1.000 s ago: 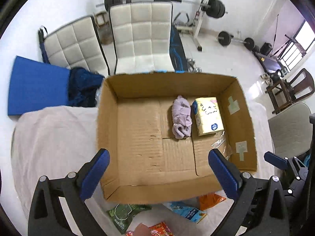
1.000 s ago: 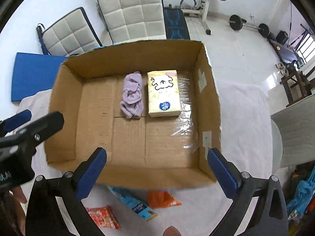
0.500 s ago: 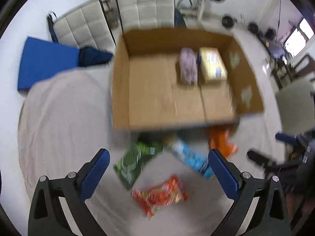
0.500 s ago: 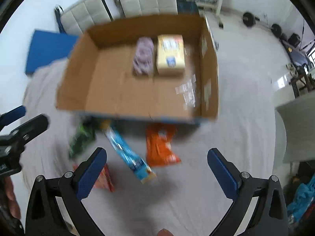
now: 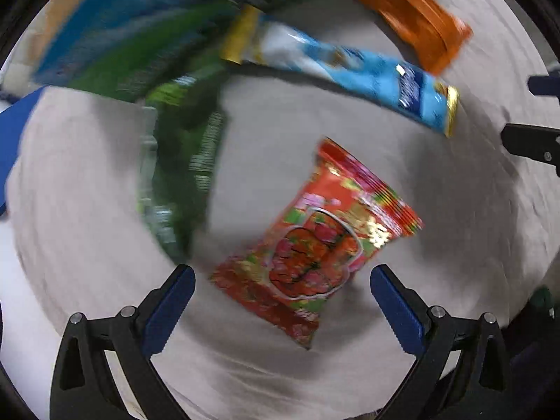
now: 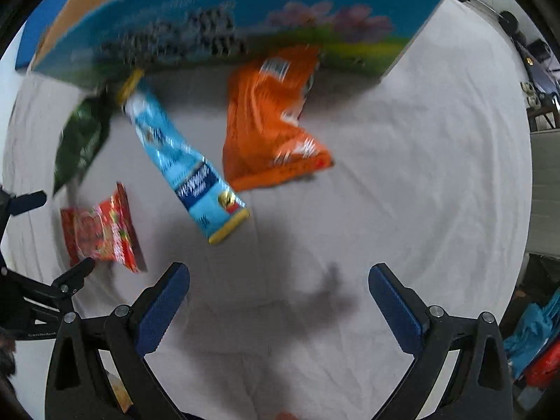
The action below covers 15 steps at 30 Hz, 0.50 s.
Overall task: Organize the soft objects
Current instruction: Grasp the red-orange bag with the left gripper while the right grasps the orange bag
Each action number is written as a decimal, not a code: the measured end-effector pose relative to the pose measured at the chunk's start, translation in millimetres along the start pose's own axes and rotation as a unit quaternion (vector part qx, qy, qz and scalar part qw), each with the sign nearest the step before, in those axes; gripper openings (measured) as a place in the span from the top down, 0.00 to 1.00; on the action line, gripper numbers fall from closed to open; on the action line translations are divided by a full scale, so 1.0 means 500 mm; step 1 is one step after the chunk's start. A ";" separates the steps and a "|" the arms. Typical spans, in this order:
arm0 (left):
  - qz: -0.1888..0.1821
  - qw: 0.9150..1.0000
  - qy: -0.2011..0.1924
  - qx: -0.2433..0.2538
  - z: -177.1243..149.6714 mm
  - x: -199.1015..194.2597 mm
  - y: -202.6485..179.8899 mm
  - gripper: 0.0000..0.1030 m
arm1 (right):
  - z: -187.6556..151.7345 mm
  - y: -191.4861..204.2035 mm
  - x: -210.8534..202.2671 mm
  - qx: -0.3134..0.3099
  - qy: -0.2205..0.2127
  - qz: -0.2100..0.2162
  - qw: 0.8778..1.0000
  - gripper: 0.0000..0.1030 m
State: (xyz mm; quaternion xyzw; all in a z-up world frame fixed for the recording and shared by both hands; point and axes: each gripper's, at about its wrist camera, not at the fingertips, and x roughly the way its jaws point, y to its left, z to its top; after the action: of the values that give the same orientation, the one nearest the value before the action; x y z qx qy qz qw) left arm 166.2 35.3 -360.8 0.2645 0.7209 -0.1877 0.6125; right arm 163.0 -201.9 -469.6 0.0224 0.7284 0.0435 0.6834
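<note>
Four snack packets lie on a pale cloth in front of a cardboard box [image 6: 245,17]. A red packet [image 5: 315,241] lies just ahead of my open, empty left gripper [image 5: 281,297], between its fingers. A green packet [image 5: 175,161], a light blue packet [image 5: 350,70] and an orange packet [image 5: 416,24] lie beyond it. In the right wrist view my right gripper [image 6: 278,297] is open and empty over bare cloth, with the blue packet [image 6: 185,164] and the orange packet [image 6: 269,119] ahead, and the red packet [image 6: 101,231] and green packet [image 6: 80,140] to the left.
The box's printed blue outer wall stands upright behind the packets. The left gripper's body [image 6: 38,297] shows at the left edge of the right wrist view. A chair [image 6: 546,189] stands off the table's right side.
Both grippers have swung down and back from over the open box to the packets on the cloth. The left one now hangs close over the red packet. Both stay open.
</note>
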 end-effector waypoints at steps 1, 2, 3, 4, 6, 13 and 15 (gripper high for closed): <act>-0.008 1.000 0.011 0.012 0.004 0.014 -0.007 0.00 | -0.004 0.003 0.006 -0.002 0.004 0.000 1.000 0.00; -0.002 1.000 0.018 0.017 0.008 0.026 -0.012 0.00 | -0.005 0.004 0.010 -0.004 0.006 0.000 1.000 0.00; 0.002 1.000 0.023 0.021 0.012 0.037 -0.017 0.04 | -0.007 0.006 0.014 -0.006 0.009 0.001 1.000 0.00; 0.001 0.999 0.028 0.022 0.016 0.047 -0.021 0.16 | -0.007 0.007 0.015 -0.008 0.010 0.000 1.000 0.00; 0.008 0.999 0.031 0.003 0.020 0.060 -0.018 0.25 | -0.006 0.003 0.011 -0.006 0.004 0.002 1.000 0.00; -0.096 0.958 0.026 -0.269 0.006 0.048 0.056 0.35 | 0.035 -0.068 -0.021 0.074 -0.045 0.044 0.995 0.01; -0.122 0.931 0.022 -0.343 -0.001 0.049 0.071 0.35 | 0.053 -0.082 -0.018 0.094 -0.053 0.054 0.993 0.03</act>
State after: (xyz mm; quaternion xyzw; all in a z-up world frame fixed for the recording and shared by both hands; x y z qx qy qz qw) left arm 184.6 67.5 -382.9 -0.0474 0.7814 0.0038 0.6222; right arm 190.9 -242.8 -466.2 0.1286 0.6899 0.0103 0.7123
